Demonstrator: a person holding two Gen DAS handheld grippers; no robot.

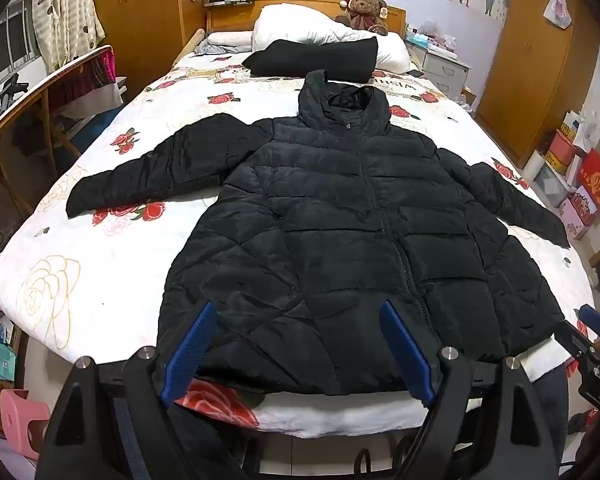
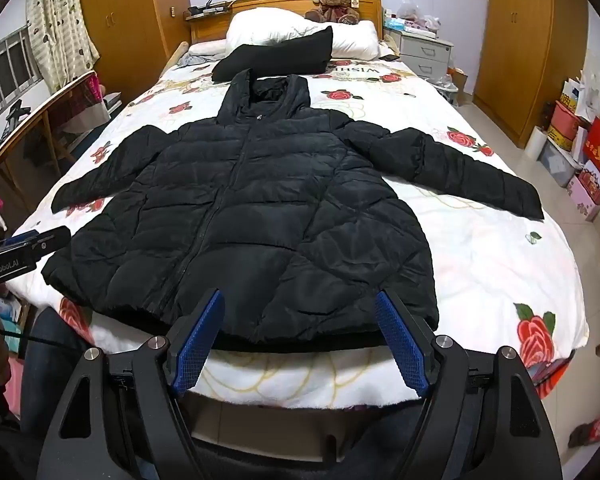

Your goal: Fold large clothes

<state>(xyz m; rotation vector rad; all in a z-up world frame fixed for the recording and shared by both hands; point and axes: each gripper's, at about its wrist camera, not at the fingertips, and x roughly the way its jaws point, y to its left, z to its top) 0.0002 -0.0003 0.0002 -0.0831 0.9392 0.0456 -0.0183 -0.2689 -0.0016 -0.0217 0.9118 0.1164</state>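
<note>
Across the bed (image 1: 100, 280), seen from the left wrist, a black puffer jacket (image 1: 340, 220) lies spread flat, front up and zipped, hood toward the headboard, both sleeves stretched out to the sides. Its hem reaches the foot edge of the bed. The left tool (image 1: 296, 344) hovers over that hem with its blue pads wide apart and nothing between them. Beyond the jacket's hood lies a folded black garment (image 1: 320, 58) against a white pillow (image 1: 300, 24), and a teddy bear (image 1: 366, 10) sits at the headboard. Past the jacket's hem corner on the right edge of this view, part of the other tool shows.

From the right wrist, the same jacket (image 2: 260, 208) fills the bed (image 2: 500, 260) (rose-printed cover). The right tool (image 2: 300, 332) hangs just above the jacket's hem, jaws spread, gripping nothing. Left of the jacket's hem, the left tool (image 2: 32, 240) juts into view.
</note>
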